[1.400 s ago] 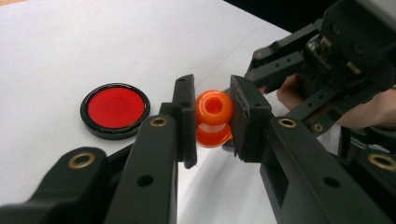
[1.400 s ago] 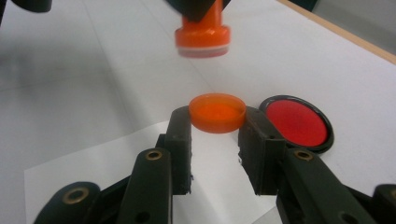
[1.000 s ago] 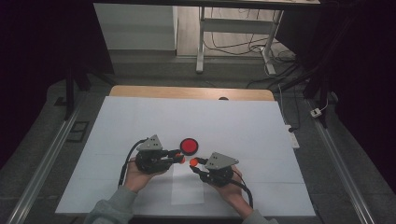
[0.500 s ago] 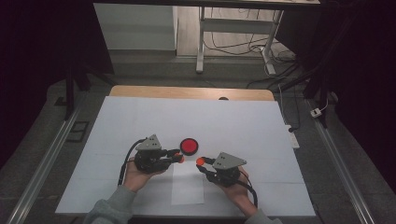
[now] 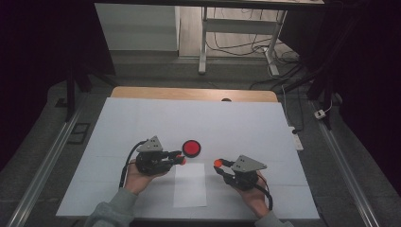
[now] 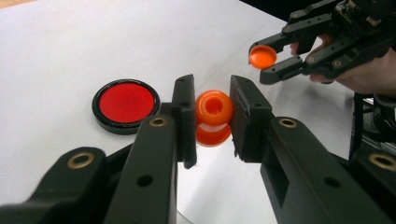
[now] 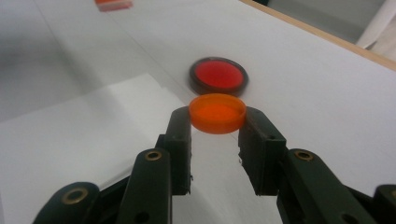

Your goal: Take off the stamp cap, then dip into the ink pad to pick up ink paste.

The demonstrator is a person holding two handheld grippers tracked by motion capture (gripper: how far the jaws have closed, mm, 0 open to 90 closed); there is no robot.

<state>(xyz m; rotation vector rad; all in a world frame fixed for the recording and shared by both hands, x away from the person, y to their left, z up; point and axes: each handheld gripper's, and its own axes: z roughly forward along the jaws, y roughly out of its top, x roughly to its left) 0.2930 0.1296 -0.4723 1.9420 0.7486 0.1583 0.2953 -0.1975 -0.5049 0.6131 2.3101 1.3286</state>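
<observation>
Left gripper view: my left hand-held gripper (image 6: pixel 212 123) clamps the orange bottle (image 6: pixel 213 116), my right hand-held gripper (image 6: pixel 267 63) pinches its cap (image 6: pixel 262 57); next, set the cap down near the tabletop's front edge.

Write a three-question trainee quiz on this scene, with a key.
1. What does the left gripper hold?
2. True or false: the right gripper is shut on an orange cap.
3. Where does the red disc with the black rim lie? A) on the paper sheet B) on the white table, beyond the sheet C) between the right gripper's jaws

Key:
1. A small orange bottle, its open mouth toward the camera, clamped between both jaws.
2. True.
3. B.
</observation>
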